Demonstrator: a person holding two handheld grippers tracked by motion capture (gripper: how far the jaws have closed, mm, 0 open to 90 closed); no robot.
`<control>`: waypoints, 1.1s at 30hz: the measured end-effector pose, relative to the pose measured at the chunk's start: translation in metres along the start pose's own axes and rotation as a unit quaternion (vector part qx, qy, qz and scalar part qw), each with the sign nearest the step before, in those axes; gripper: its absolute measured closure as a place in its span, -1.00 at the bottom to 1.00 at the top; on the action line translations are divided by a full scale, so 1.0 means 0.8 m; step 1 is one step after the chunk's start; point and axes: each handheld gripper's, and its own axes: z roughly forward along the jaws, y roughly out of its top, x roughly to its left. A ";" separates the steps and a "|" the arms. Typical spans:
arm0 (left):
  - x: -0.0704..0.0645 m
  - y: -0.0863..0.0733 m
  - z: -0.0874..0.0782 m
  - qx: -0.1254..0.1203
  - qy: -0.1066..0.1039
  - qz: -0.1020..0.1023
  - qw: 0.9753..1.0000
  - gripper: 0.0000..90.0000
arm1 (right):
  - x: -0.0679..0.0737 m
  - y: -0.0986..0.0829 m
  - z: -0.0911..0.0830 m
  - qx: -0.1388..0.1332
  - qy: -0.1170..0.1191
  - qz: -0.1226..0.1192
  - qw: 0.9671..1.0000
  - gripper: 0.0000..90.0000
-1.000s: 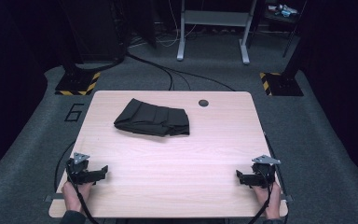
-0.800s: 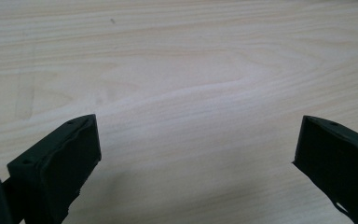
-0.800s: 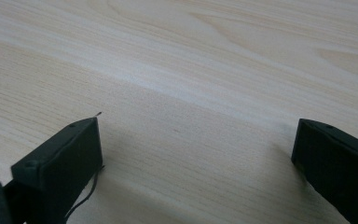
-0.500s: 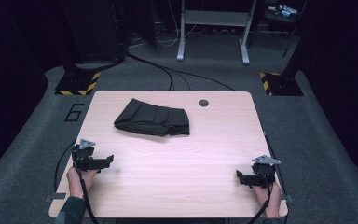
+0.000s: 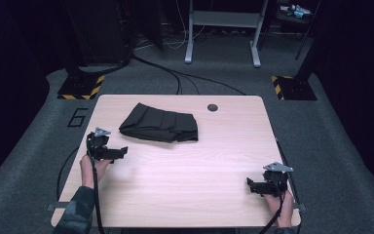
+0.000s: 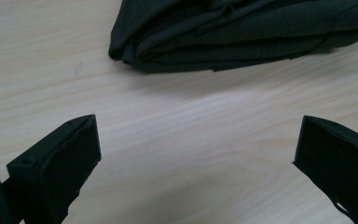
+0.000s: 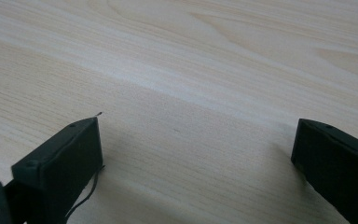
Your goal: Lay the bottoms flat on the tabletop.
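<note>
A folded black garment (image 5: 158,124) lies on the far left half of the light wooden table (image 5: 214,146). In the left gripper view the garment (image 6: 242,32) fills the top, with its folded edge facing the jaws. My left gripper (image 5: 121,151) sits just in front of the garment's near left corner, open, holding nothing; in its own view the left gripper (image 6: 198,163) has bare wood between its jaws. My right gripper (image 5: 250,185) rests near the table's front right corner, open and holding nothing; the right gripper (image 7: 196,163) faces plain wood grain.
A round dark grommet (image 5: 212,107) is set in the table near its far edge. Cables trail from both grippers off the front edge. On the floor beyond stand a desk frame (image 5: 222,29) and yellow-black striped bases (image 5: 82,87).
My left gripper has moved forward from the front left corner up to just short of the garment. The right gripper has stayed in place.
</note>
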 end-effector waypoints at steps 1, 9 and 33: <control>0.000 0.000 0.000 0.000 0.000 0.000 1.000 -1.00 | 0.000 0.000 0.000 0.000 0.000 0.000 1.000 -0.98; -0.007 0.043 0.026 0.007 -0.022 0.011 1.000 -1.00 | 0.000 0.000 0.000 0.000 0.000 0.000 1.000 -0.98; -0.015 0.103 0.124 0.063 0.026 0.028 0.997 -0.28 | 0.000 0.000 0.000 0.000 0.000 0.001 1.000 -0.98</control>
